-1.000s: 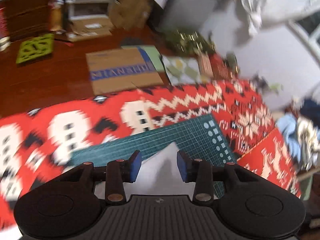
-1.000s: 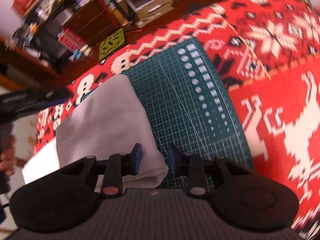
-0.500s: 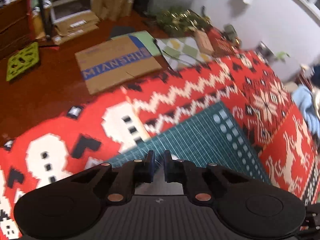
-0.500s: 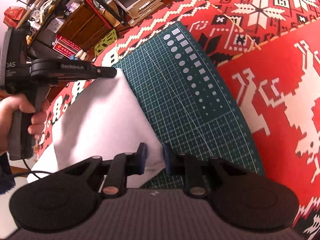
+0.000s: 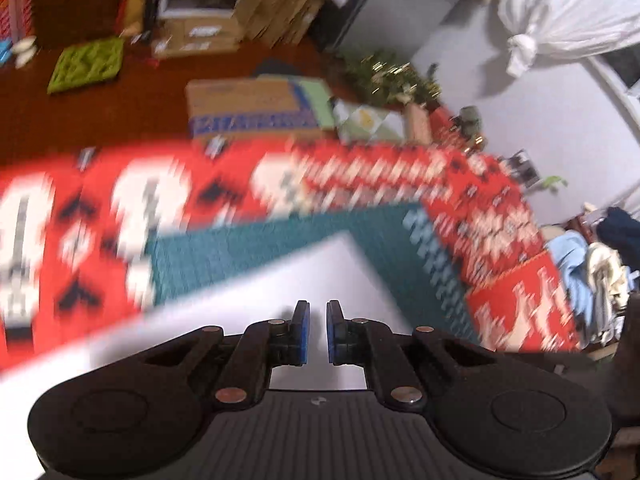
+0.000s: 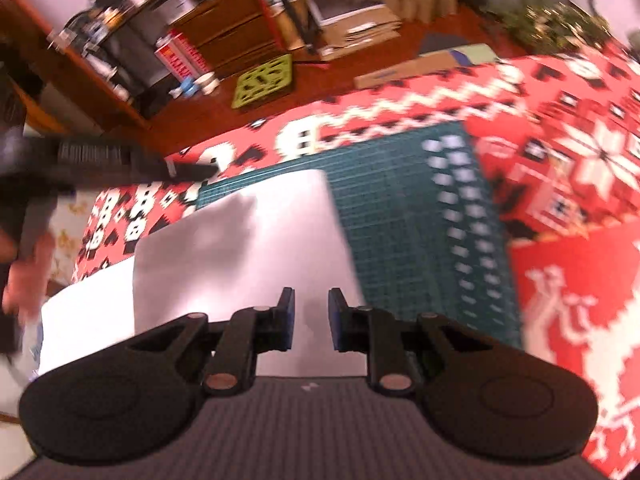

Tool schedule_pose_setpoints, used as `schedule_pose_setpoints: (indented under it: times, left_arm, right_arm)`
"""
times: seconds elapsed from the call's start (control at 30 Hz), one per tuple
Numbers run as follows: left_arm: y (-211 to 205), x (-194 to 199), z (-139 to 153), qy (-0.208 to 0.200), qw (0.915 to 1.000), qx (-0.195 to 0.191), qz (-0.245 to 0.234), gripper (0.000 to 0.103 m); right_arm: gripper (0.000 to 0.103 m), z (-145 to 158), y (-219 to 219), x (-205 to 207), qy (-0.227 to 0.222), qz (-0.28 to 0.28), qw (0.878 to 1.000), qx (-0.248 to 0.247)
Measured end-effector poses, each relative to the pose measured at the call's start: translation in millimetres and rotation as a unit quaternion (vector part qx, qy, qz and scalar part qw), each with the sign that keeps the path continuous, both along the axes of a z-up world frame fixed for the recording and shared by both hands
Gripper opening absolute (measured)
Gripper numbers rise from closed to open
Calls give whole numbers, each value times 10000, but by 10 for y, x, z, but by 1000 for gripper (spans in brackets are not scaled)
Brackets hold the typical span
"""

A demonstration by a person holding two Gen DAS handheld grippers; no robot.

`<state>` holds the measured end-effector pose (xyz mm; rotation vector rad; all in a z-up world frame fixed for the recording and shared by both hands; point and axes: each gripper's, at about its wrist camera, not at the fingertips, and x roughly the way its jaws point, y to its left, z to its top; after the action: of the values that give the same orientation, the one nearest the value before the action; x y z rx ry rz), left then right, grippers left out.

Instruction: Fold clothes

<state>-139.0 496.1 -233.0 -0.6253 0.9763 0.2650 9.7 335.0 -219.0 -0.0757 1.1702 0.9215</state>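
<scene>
Two black plastic grippers are hovering over a white garment [image 6: 240,248] that is lying smooth and flat, folded into a near rectangle with one squared corner. The left gripper [image 5: 318,332] is showing blue pads with only a narrow slit of white cloth visible between them, the jaws nearly together and pinching nothing I can make out. The right gripper [image 6: 311,320] is holding its jaws a little apart above the near edge of the garment, with nothing between them. From the right wrist view, a hand [image 6: 24,280] is gripping the left tool's dark handle off to the side.

Under the garment a teal cutting mat [image 6: 420,216] is lying, ruled with a fine grid and a column of pale dots. Beneath that a red knitted-look blanket [image 6: 580,152] is spreading out, patterned with white zigzags, snowflakes and a reindeer.

Farther off on the dark wooden floor, a flattened cardboard box [image 5: 248,108] is bearing a blue band of lettering too blurred to read, and a lime-green openwork mat [image 5: 86,64] is sitting near wooden drawers [image 6: 224,32].
</scene>
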Motion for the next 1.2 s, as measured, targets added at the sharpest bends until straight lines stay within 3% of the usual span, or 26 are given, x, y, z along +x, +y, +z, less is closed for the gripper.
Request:
schedule_pose_setpoints:
  times: [0.1,0.3,0.53,0.63,0.7,0.77,0.97,1.03,1.1,1.2]
  left_arm:
    - [-2,-263,-179,166,9989,-91,420,8]
    - [207,-738,-201,185,9960,87,865,5]
    - [301,-1040,-136,154,9912,144,1304,5]
    - [277,-1116,-100,75,9885,89,1510,9]
    - [283,-1145,-119,11,9853,-26,1706,22]
    - [290,-1129,-163,66,9833,25,1821,25]
    - [339,-1041,-280,177,9775,115,2098,22]
    - [365,-1007,-293,47,9759,76,2179,20]
    - [406,-979,-313,-85,9740,-76,2264,10]
    - [406,-961,-272,-184,9725,-46,2323,7]
  right_arm:
    - [21,-87,106,-133,-74,132,9999,-35]
    - [19,-171,-103,-313,-118,450,9988,-176]
    - [27,1,-385,-85,58,244,9997,-52]
    - [28,9,-353,94,86,57,9999,-1]
    - [30,-25,-284,236,284,-43,9995,105]
    - [36,-81,-166,334,409,37,9989,217]
    - [42,-226,97,475,395,219,9989,155]
    - [42,-279,164,518,467,260,9984,180]
    - [42,-333,230,562,539,301,9979,205]
    - [44,-413,279,600,676,352,9968,249]
